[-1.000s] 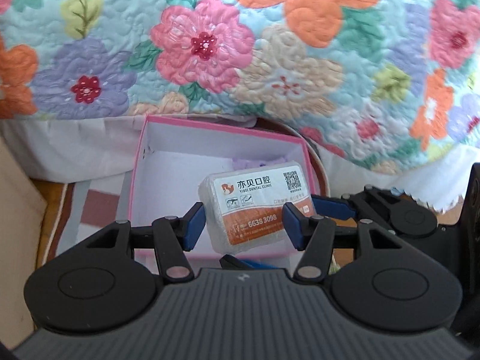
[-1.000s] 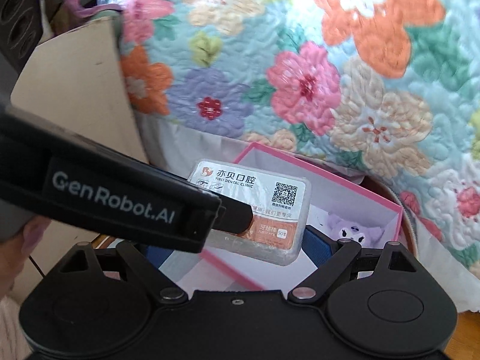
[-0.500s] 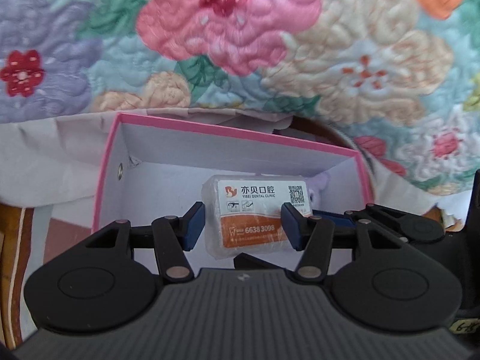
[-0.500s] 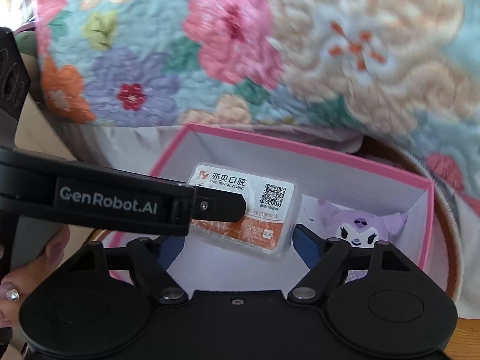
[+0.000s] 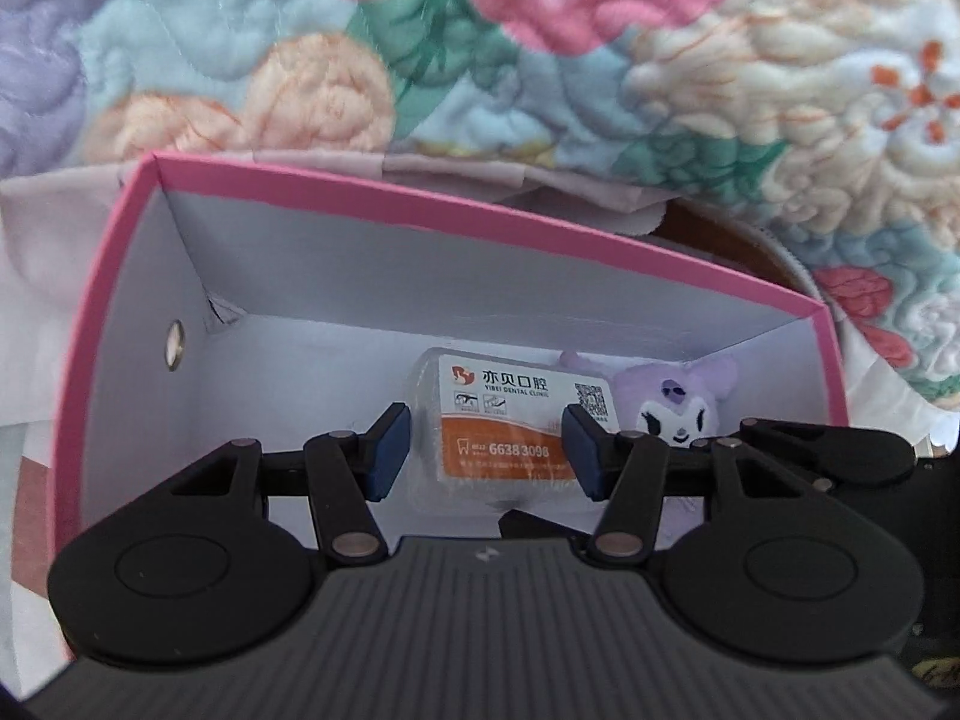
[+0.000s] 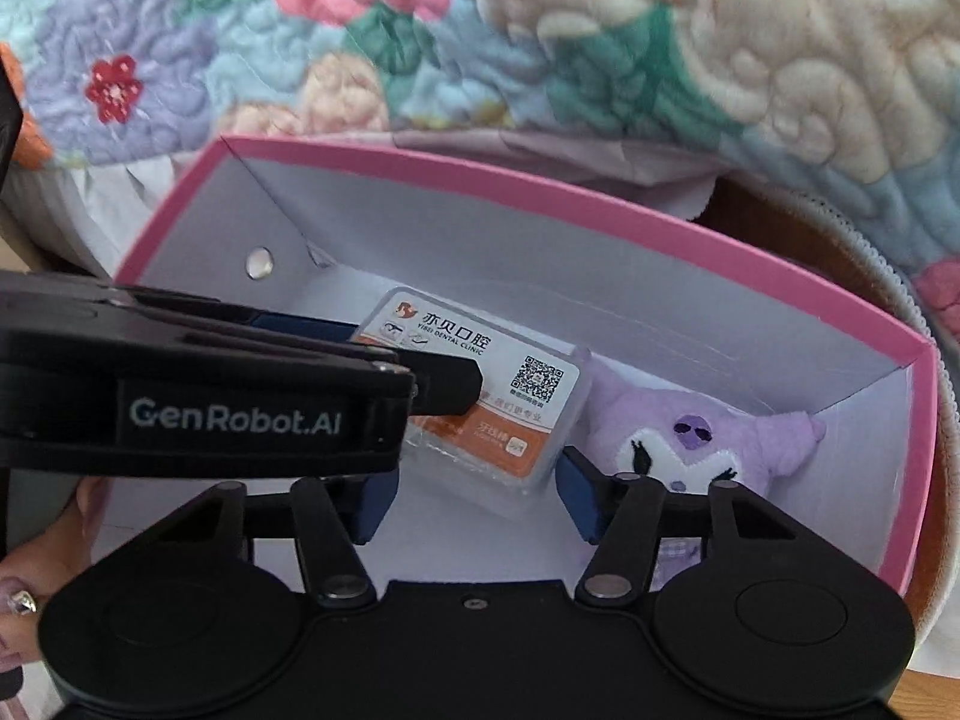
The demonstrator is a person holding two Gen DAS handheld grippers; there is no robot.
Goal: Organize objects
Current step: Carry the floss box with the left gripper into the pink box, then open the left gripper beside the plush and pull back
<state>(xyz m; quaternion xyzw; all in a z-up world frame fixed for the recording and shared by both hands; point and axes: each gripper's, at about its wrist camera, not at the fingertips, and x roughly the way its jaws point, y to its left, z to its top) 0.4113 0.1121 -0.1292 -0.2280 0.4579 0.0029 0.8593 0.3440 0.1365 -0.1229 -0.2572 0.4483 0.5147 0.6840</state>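
Floss box (image 5: 492, 429) btwn left tool (image 5: 486, 450) pads.

Soft daylight, fisheye bending at edges, quilt (image 5: 540, 90) blurred.

Floral quilt (image 5: 540, 60) behind; white cloth (image 5: 36, 228) beneath it; wooden surface (image 6: 936, 696) bottom right.

Both tools have dropped into the pink box (image 5: 456, 198), carrying the clear floss case (image 5: 492, 426) from above its rim down near the purple plush (image 6: 690, 450). The right tool's (image 6: 474, 495) jaws have just been closing, the case's corner between them.
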